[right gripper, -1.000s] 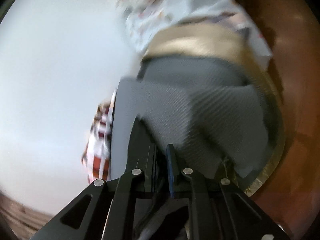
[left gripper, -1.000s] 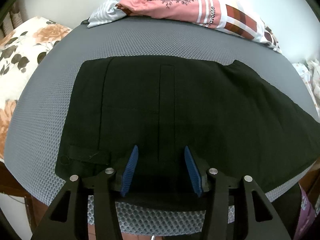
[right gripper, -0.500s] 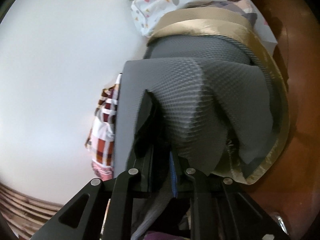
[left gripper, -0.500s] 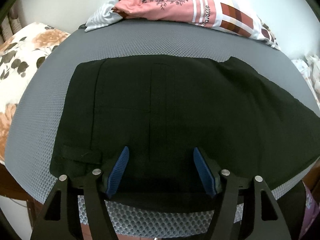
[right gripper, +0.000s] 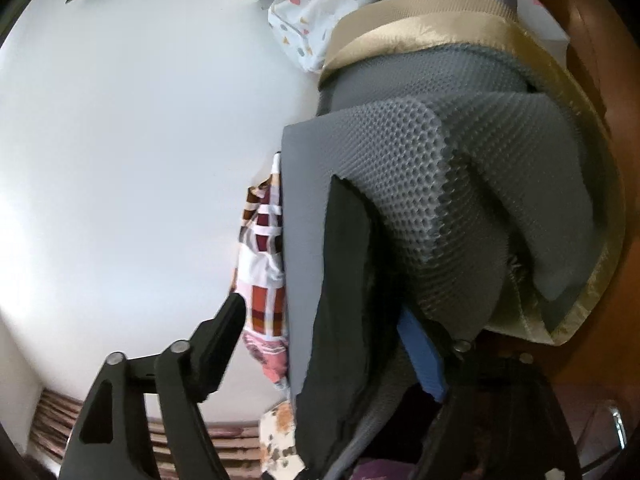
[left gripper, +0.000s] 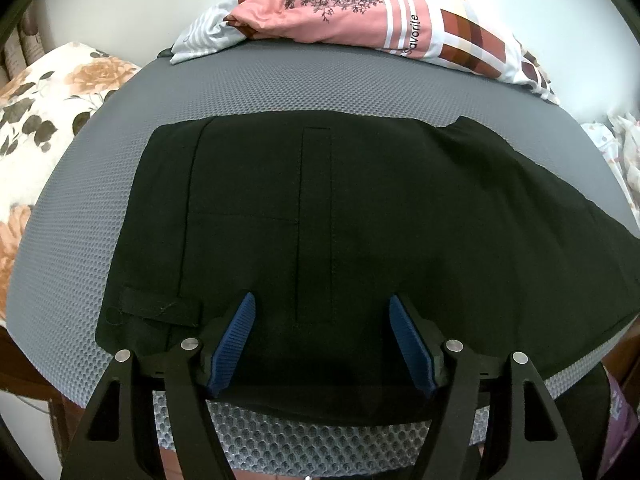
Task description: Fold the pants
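The left claw (left gripper: 320, 344) hangs spread, jaws just opened, over the black pants (left gripper: 360, 220) lying flat beneath it. The right claw (right gripper: 320, 344), jaws just opened too, straddles their hem, apparently letting go.

Even, soft indoor light, strong fisheye bending at dark-cornered edges; the right view's near fingers (right gripper: 218, 344) are blurred.

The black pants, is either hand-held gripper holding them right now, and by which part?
Neither. The left hand-held gripper stands open over the black pants; the right hand-held gripper has just opened around their edge.
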`<act>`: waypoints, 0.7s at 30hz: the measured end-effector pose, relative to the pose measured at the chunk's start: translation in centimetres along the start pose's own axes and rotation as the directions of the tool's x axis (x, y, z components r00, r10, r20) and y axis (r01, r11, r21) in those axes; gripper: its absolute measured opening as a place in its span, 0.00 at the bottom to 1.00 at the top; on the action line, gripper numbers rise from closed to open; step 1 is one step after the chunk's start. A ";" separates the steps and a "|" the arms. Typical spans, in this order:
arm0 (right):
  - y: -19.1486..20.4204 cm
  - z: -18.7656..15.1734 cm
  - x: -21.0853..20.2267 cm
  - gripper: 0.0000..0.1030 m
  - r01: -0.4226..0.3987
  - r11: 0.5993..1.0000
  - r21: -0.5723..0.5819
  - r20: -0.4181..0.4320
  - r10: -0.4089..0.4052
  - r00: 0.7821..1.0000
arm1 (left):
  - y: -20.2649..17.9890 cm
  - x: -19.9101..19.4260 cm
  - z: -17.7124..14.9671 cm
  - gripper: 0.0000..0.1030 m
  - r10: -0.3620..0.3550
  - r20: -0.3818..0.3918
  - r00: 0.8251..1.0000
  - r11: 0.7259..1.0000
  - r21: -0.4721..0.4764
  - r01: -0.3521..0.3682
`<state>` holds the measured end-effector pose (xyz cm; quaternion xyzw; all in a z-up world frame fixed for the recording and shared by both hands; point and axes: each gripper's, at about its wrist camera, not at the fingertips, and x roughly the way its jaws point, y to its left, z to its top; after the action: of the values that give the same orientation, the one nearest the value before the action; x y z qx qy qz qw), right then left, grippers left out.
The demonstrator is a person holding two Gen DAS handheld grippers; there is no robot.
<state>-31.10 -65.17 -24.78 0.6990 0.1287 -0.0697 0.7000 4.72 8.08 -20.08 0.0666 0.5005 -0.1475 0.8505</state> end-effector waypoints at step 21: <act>2.5 -0.9 6.3 0.12 0.314 0.906 -0.283 -0.050 -0.340 0.939 | -0.3 0.1 -0.2 0.75 -0.002 0.023 1.000 1.000 0.016 0.002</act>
<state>-24.48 -63.71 -24.09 0.5677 0.2865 -0.1334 0.7601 4.54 7.77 -20.24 0.0712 0.4893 -0.1530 0.8556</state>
